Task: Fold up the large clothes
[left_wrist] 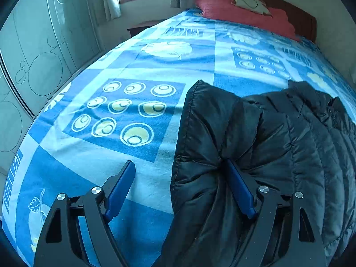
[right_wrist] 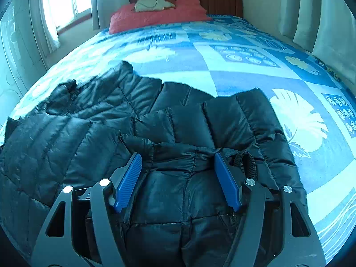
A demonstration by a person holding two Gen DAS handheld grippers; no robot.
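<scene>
A black quilted puffer jacket [left_wrist: 278, 138] lies on the blue patterned bedspread [left_wrist: 138, 120], near the bed's front edge. My left gripper [left_wrist: 178, 166] is open at the jacket's left edge; its right finger [left_wrist: 240, 189] presses into the padded fabric and its left finger [left_wrist: 120, 189] is over bare bedspread. In the right wrist view the jacket [right_wrist: 155, 133] spreads across the lower half, partly folded over itself. My right gripper [right_wrist: 178, 160] is open just above the jacket's near part, with padded fabric between its fingers. A black loop [right_wrist: 247, 162] lies beside the right finger.
A red pillow [right_wrist: 160, 15] with a small patterned cushion [right_wrist: 153, 3] lies at the wooden headboard [right_wrist: 222, 0]. A window with curtains [right_wrist: 55, 11] and a wardrobe [left_wrist: 33, 66] stand to the left. Bedspread [right_wrist: 255, 71] stretches beyond and to the right of the jacket.
</scene>
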